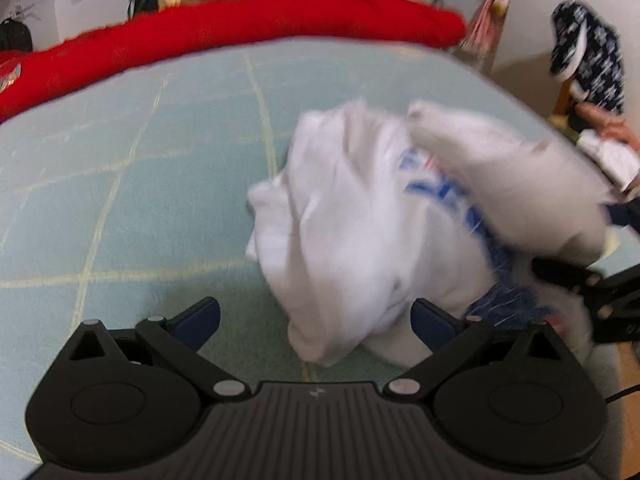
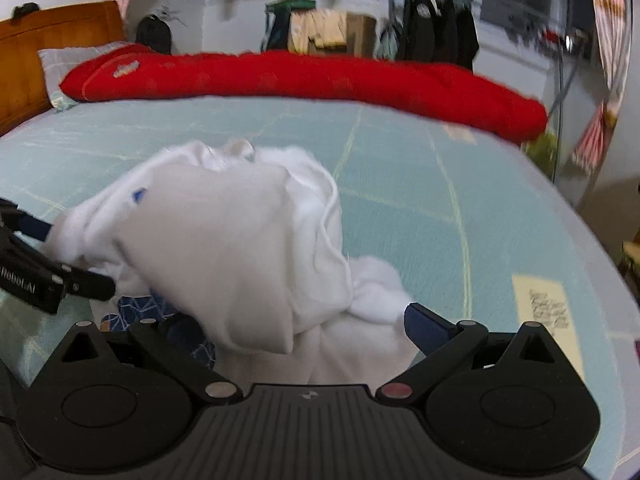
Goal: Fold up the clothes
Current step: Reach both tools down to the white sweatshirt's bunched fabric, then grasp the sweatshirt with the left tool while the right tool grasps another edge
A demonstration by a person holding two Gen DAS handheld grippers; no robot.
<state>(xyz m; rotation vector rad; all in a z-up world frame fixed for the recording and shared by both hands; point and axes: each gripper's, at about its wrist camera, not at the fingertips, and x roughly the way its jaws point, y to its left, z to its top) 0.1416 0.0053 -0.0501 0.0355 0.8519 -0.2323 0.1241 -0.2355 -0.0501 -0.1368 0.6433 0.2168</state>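
While the white shirt (image 1: pixel 360 220) lies bunched on the bed (image 1: pixel 120 200), nearer me than the red bolster (image 1: pixel 240 28), my left tool (image 1: pixel 316 320) stands spread with its right finger touching the cloth. My right tool (image 2: pixel 312 320) is also spread, fabric heaped between its fingers. I judge that closing now could pinch several layers and drag the heap askew.

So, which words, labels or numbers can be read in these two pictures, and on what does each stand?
"RebotAI", first letter uncertain: on the black left gripper body.
Blue print on the crumpled white T-shirt: too blurred to read.
Dark writing on the pale yellow paper note on the light green bedsheet: too small to read.
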